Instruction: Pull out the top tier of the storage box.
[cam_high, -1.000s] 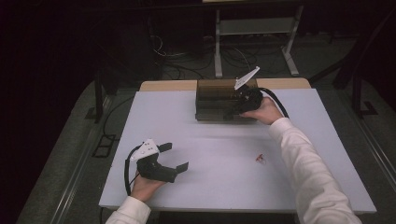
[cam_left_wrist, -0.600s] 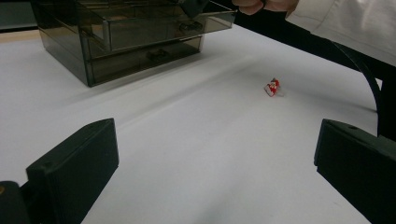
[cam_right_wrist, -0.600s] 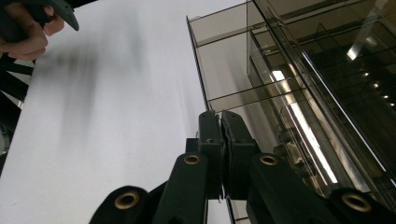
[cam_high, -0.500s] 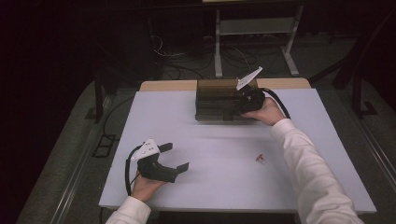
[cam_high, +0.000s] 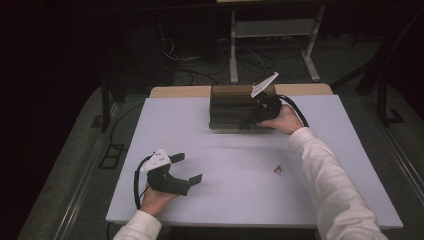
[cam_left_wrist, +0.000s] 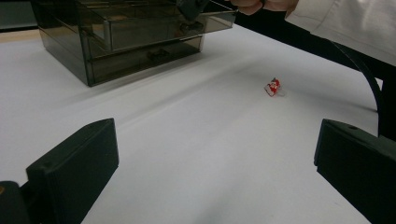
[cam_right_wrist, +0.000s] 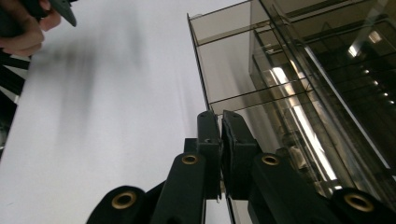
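A: Item one, drawer cabinet?
B: Smoked translucent plastic, several drawers, standing at the far middle of the white bench. In the left gripper view its upper drawer is drawn out a little past the drawers below it.

A: Item two, right claw?
B: Held in the person's right hand at the cabinet's front right corner, grey plate tilted up, cable looping off to the right. In the right gripper view the two black jaws stand pressed nearly together, pinched on the thin front edge of the pulled-out drawer.

A: Item three, left claw?
B: Near left of the bench, in the person's left hand, resting low and pointing right. Jaws spread wide; nothing between them but bare bench top, as its own view shows.

A: Item four, loose pieces?
B: One small red and white object, lying on the bench to the near right of the cabinet, well apart from both claws. Too small to tell what it is.

A: Sleeves?
B: White, both arms; the right sleeve runs diagonally across the bench's right side.
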